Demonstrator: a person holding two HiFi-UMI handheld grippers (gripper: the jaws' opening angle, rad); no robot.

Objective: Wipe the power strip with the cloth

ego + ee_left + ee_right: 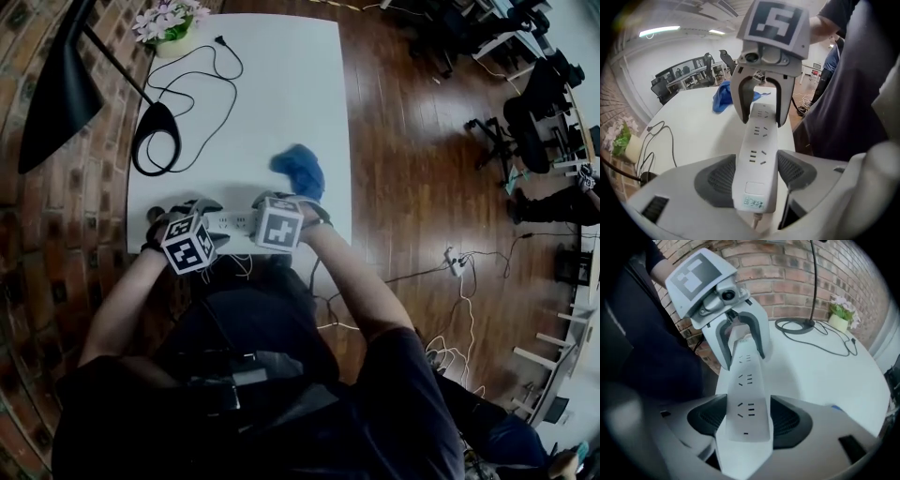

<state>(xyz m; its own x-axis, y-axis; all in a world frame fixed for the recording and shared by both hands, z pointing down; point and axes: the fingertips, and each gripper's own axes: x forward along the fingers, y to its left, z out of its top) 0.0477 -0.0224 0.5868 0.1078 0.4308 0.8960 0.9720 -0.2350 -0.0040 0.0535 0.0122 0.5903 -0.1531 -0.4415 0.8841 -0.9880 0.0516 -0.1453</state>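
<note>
Head view | power strip (234,223) lies left-to-right along the worktop (281,84) lower edge | my left claw (754,176) clenched on its cord end | my right claw (745,416) released, straddling the other end | cloth (300,169) loose at upper right, nearest my right claw

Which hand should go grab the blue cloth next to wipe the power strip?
Right. The blue cloth lies just beyond the right gripper, which straddles the power strip's free end. The left gripper clamps the cord end, so it is probably best used to steady the strip.
</note>
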